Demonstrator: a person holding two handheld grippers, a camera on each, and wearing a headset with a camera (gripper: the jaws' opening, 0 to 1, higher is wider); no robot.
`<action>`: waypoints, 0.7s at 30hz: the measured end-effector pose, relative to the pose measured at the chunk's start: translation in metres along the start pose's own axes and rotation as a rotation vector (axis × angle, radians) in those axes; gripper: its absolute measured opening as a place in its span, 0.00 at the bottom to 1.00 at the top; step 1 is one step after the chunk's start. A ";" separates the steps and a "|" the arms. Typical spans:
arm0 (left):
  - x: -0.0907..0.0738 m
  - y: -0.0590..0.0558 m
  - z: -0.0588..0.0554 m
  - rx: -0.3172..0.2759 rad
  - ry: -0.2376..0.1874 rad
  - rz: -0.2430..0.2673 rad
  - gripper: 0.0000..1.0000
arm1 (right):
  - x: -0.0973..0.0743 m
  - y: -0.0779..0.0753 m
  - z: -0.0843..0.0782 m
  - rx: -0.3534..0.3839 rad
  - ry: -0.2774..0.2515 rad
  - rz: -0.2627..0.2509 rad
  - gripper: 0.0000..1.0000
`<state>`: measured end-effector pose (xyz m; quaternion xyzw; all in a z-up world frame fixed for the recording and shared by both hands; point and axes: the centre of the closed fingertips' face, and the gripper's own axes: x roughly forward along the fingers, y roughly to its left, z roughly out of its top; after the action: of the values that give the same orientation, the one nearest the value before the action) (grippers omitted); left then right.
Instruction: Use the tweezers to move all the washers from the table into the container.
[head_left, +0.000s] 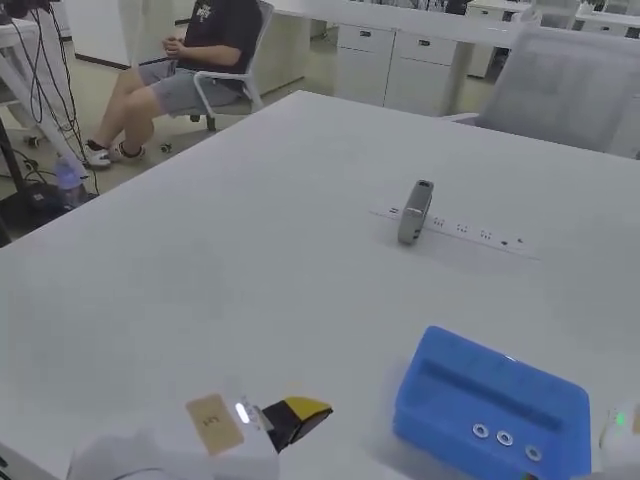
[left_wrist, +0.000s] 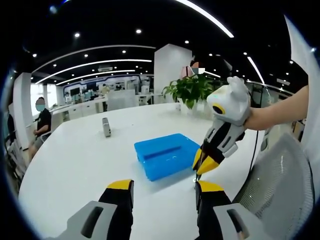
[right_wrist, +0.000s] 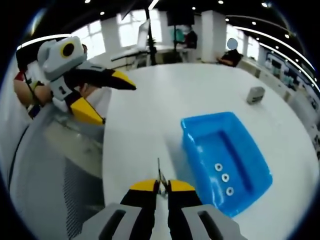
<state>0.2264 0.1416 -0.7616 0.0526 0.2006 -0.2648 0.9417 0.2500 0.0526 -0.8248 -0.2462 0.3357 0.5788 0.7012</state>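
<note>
Our right tool (right_wrist: 160, 186) is pressed together on the tweezers (right_wrist: 159, 175), whose thin tips stick out over the white desk (head_left: 250, 250) just beside the near corner of the blue container (head_left: 420, 400). Our left tool (left_wrist: 165, 186) hangs spread and empty off to the side, near the desk's edge. Three washers (right_wrist: 225, 177) lie in a short row on the container's floor, and we cannot tell whether any are left on the desk, so we judge the task to be at or near its end. A small grey block (head_left: 415, 212) stands further back, well apart from the work. To do this step well, we would first scan the desk slowly on both sides of the container before calling it finished. If a washer turns up, we would bring the tweezers in low and at a shallow tilt, catch the ring by its edge or through its hole, and grip it without a hard squeeze, which we think could flick so small a part away. We would then carry it over the rim and let go close to the floor, with the left tool ready to steady the container
</note>
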 end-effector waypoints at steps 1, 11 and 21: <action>0.000 0.000 0.000 -0.001 0.001 0.000 0.48 | 0.000 0.001 0.000 -0.016 -0.002 -0.006 0.04; 0.000 0.000 -0.003 -0.013 0.014 0.001 0.48 | -0.003 0.005 -0.004 -0.018 -0.058 -0.074 0.04; -0.001 0.001 -0.001 -0.016 0.002 0.006 0.49 | -0.011 0.003 -0.006 0.020 -0.126 -0.156 0.03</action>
<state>0.2260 0.1428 -0.7621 0.0461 0.2035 -0.2603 0.9427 0.2444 0.0413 -0.8202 -0.2276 0.2769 0.5334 0.7662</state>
